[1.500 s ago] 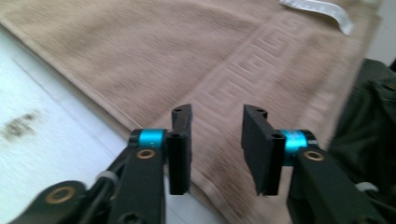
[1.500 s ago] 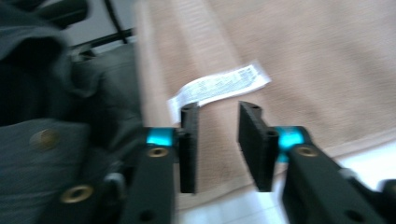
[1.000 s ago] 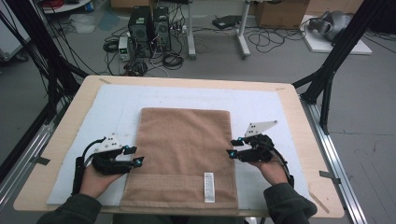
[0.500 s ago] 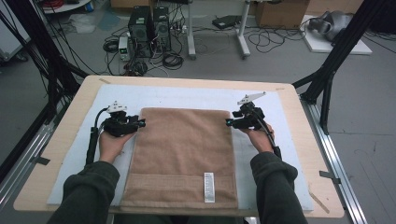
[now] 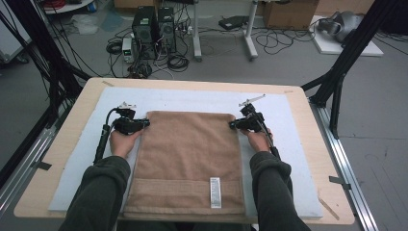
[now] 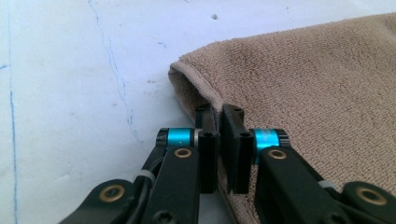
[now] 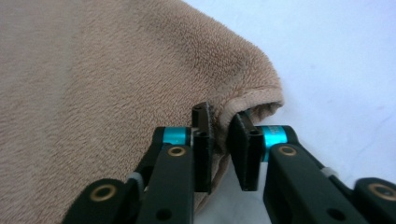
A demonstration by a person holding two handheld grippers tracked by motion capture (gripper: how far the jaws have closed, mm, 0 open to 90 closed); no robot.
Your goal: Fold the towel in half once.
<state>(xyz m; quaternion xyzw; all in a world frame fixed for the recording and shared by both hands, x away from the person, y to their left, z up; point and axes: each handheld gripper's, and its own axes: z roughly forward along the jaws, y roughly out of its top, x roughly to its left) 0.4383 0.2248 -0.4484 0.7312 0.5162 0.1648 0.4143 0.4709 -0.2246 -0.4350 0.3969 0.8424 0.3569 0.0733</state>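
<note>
**Both far corners of the towel are gripped**

While my two hands rest on the tabletop [image 5: 298, 98], each one has its fingers at a far corner of the brown towel [image 5: 190, 159]. The towel lies flat in the middle of the pale blue mat [image 5: 284, 144], with its white label [image 5: 215, 192] near the near edge.

My left gripper [image 5: 144, 123] is at the far left corner of the towel. Its fingers [image 6: 208, 140] have just been closing, and now they are almost together, with the hem of the towel pinched between them.

My right gripper [image 5: 232, 125] is at the far right corner. Its fingers [image 7: 203, 140] have also just been closing. In the right gripper view they stand a little apart, and the folded edge of the towel sits between them and touches both pads, so they grip it.

Both corners lie low on the mat. My sleeves [image 5: 101, 187] are on either side of the towel.
</note>
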